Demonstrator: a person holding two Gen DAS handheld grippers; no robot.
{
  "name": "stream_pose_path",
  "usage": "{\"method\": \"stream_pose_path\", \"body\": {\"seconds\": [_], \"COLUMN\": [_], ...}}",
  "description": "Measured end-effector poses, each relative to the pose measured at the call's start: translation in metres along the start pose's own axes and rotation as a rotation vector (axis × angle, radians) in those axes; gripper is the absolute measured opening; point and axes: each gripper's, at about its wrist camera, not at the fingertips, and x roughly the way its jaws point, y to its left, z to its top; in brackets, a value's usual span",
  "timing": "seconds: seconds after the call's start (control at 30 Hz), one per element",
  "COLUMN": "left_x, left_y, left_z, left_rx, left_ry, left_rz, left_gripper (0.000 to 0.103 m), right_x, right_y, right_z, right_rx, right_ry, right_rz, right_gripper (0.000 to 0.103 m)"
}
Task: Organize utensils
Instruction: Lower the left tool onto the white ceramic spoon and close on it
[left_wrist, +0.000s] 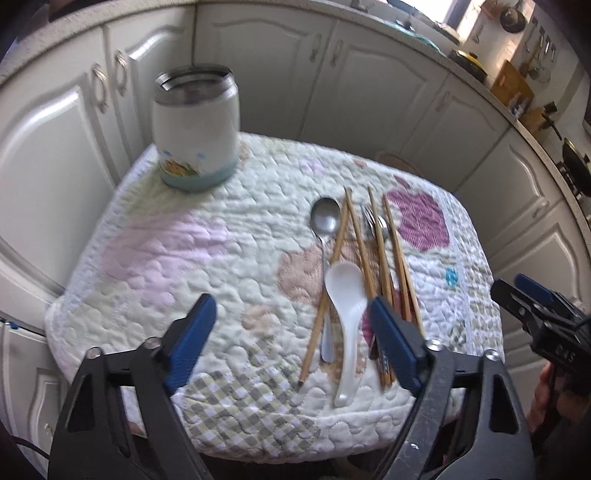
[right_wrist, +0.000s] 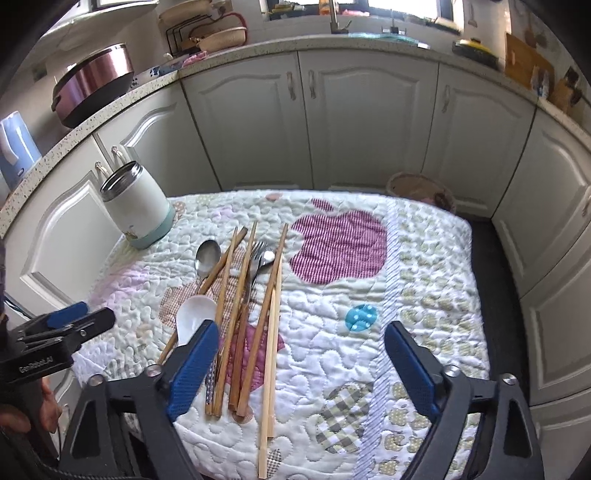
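A white open-topped jar with a metal rim (left_wrist: 195, 129) stands at the far left of the quilted table; it also shows in the right wrist view (right_wrist: 136, 205). Utensils lie in a loose pile: a metal spoon (left_wrist: 325, 218) (right_wrist: 207, 254), a white plastic spoon (left_wrist: 345, 291) (right_wrist: 194, 312), a fork (left_wrist: 368, 218) (right_wrist: 258, 254), and several wooden chopsticks (left_wrist: 388, 266) (right_wrist: 271, 314). My left gripper (left_wrist: 291, 314) is open above the table's near edge, left of the pile. My right gripper (right_wrist: 303, 343) is open over the chopsticks' near ends. Both are empty.
The quilted cloth (left_wrist: 184, 258) covers a small table with cream kitchen cabinets (right_wrist: 369, 122) close behind. A woven basket (right_wrist: 421, 188) sits on the floor beyond the far edge. The counter holds a pink pot (right_wrist: 92, 81) and a blue kettle (right_wrist: 16, 147).
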Motion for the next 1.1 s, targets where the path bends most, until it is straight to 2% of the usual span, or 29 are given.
{"method": "stream_pose_path", "body": {"seconds": [0.13,0.2,0.27,0.33,0.4,0.53,0.57,0.63,0.77,0.9,1.1], "left_x": [0.017,0.029,0.044,0.057,0.069,0.091,0.093,0.098,0.104,0.097,0.081], "left_y": [-0.008,-0.011,-0.013,-0.015,-0.016,-0.021,-0.023,-0.030,-0.037,-0.034,-0.034], "left_z": [0.004,0.009,0.017,0.022,0.027,0.030,0.030,0.031,0.033,0.037,0.038], "left_rx": [0.036,0.055,0.070,0.087,0.099,0.124,0.132,0.159,0.201,0.187,0.206], "left_ry": [0.028,0.050,0.085,0.114,0.141,0.194,0.197,0.201,0.213,0.194,0.168], "left_rz": [-0.007,-0.028,-0.062,-0.086,-0.091,-0.124,-0.124,-0.129,-0.113,-0.150,-0.153], "left_gripper": [0.073,0.065,0.063,0.053,0.048,0.044,0.041,0.026,0.008,0.003,0.000], "right_x": [0.011,0.014,0.016,0.019,0.020,0.028,0.031,0.037,0.049,0.055,0.062], "right_y": [-0.005,-0.007,-0.007,-0.010,-0.013,-0.019,-0.020,-0.020,-0.017,-0.014,-0.006], "right_z": [-0.003,-0.004,-0.005,-0.005,-0.004,-0.003,-0.003,-0.002,-0.001,0.003,0.010], "right_rx": [0.016,0.020,0.020,0.024,0.035,0.058,0.061,0.060,0.049,0.043,0.032], "right_ry": [0.043,0.055,0.063,0.070,0.077,0.098,0.107,0.117,0.139,0.144,0.146], "right_rz": [0.023,0.036,0.035,0.032,0.037,0.053,0.059,0.065,0.073,0.097,0.102], "right_gripper": [0.079,0.079,0.079,0.079,0.079,0.079,0.079,0.079,0.079,0.079,0.079]}}
